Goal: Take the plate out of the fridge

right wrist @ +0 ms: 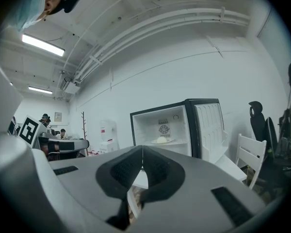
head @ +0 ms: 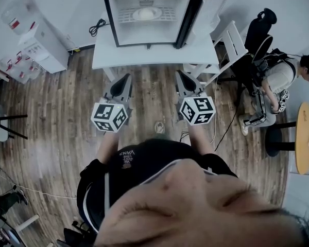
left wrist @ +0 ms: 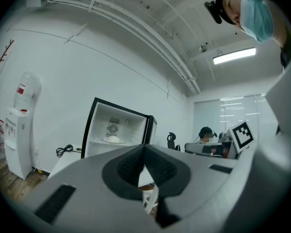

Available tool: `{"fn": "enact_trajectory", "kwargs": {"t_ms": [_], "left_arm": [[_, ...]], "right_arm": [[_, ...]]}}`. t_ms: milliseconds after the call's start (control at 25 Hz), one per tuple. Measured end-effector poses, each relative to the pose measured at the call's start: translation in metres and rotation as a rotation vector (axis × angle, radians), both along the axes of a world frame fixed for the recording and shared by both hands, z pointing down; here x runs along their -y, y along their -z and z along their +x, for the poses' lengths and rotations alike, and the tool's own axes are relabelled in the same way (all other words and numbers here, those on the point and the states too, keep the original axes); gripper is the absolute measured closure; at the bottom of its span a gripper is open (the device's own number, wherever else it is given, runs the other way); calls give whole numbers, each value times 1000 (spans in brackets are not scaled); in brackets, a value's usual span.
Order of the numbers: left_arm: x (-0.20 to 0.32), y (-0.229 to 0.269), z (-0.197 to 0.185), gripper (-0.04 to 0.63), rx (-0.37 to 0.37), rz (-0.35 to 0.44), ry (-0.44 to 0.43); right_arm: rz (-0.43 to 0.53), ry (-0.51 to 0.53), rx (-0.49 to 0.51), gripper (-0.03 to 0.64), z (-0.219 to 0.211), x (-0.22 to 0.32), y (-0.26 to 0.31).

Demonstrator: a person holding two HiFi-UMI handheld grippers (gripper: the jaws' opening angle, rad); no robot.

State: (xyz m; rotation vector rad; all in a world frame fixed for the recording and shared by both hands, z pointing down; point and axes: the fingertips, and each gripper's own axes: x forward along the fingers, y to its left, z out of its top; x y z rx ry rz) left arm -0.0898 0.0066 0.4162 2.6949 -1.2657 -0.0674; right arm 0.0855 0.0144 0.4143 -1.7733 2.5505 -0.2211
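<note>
step: approach; we judge the reach into the fridge has not begun
plate: round white plate (head: 146,14) with a pale mound on it, on the shelf inside the black-framed white mini fridge (head: 144,35), door open
left gripper (head: 127,77): jaws pressed together, empty, well short of the fridge
right gripper (head: 179,74): likewise closed on nothing, facing the fridge
next: we must part the jaws, then carry them level to the plate's rim

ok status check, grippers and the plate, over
Left gripper and right gripper both shut, empty, short of the fridge. Plate on its shelf, door open. Nothing seen in the way.
</note>
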Motion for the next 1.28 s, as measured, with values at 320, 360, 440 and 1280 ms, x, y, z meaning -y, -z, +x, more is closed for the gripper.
{"fn": "enact_trajectory", "kwargs": {"t_ms": [320, 360, 440, 1280], "left_arm": [[35, 6, 15, 578, -3, 15, 29], [40, 6, 17, 578, -4, 17, 33], [50, 7, 22, 578, -2, 21, 40], [127, -7, 53, 578, 4, 0, 149]], "right_arm": [[13, 30, -9, 604, 15, 42, 5], [15, 35, -9, 604, 17, 48, 6], [19, 41, -8, 604, 21, 59, 6], [10, 144, -14, 604, 53, 150, -6]]}}
